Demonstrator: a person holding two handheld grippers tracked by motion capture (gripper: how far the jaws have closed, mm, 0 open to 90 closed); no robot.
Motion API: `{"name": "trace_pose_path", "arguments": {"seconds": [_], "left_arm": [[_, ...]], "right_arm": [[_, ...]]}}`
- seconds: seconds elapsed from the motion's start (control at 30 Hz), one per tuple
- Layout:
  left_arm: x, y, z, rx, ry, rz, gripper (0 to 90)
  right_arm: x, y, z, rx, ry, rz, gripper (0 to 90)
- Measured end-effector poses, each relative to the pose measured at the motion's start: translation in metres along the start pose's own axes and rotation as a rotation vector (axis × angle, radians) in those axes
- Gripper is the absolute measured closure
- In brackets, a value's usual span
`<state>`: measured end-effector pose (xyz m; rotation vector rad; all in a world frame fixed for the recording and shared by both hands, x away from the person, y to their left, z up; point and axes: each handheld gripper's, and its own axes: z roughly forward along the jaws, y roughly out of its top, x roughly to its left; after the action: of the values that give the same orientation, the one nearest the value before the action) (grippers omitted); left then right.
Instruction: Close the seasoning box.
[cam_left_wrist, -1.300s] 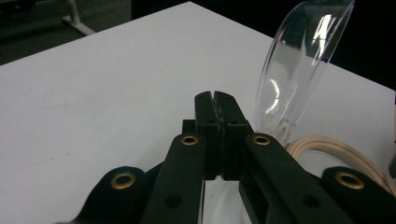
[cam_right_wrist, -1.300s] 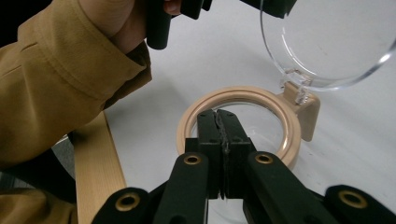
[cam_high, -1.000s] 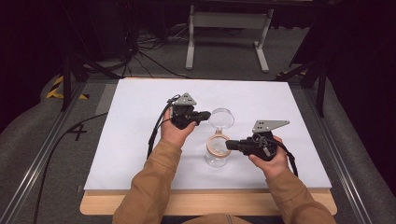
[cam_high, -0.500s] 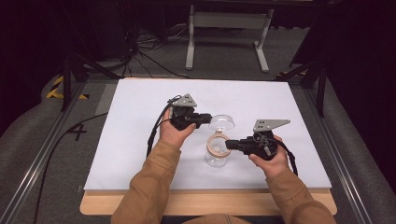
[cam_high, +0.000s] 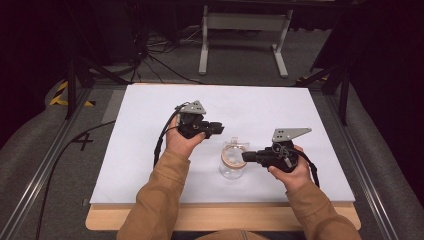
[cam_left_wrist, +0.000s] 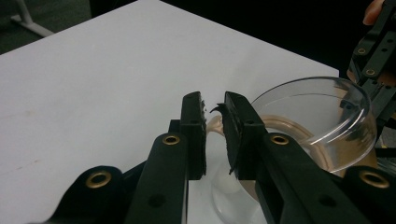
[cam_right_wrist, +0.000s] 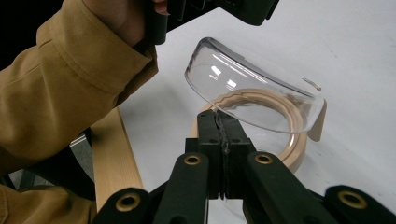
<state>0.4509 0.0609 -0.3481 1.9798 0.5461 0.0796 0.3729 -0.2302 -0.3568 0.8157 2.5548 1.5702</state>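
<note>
White table top (cam_high: 150, 150) over grey carpet, dark background; the clear glass jar (cam_high: 232, 167) sits near your edge, between your hands; its clear lid (cam_right_wrist: 252, 93) is tilted up off the tan seal ring (cam_right_wrist: 285, 135). Your right gripper (cam_high: 246, 157) has its jaws clenched together on the jar's rim at the ring; your left gripper (cam_high: 220, 128) hangs just beyond the jar, jaws slightly parted, gripping nothing.
</note>
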Motion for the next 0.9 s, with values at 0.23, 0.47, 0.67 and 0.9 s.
{"name": "trace_pose_path", "arguments": {"seconds": [0.23,0.47,0.67,0.9], "left_arm": [[-0.003,0.002,-0.004,0.059,0.02,-0.005,76.8],[0.001,0.001,-0.014,0.233,0.046,-0.037,72.2],[0.001,-0.001,-0.019,0.238,0.058,-0.043,70.4],[0.002,-0.002,-0.021,0.244,0.068,-0.048,69.4]], "right_arm": [[0.003,0.002,-0.003,0.014,0.005,-0.009,89.4],[0.005,0.005,-0.002,0.059,0.011,-0.021,89.5],[0.006,0.006,0.0,0.102,0.017,-0.02,89.6],[0.006,0.005,0.002,0.167,0.031,-0.007,89.5]]}}
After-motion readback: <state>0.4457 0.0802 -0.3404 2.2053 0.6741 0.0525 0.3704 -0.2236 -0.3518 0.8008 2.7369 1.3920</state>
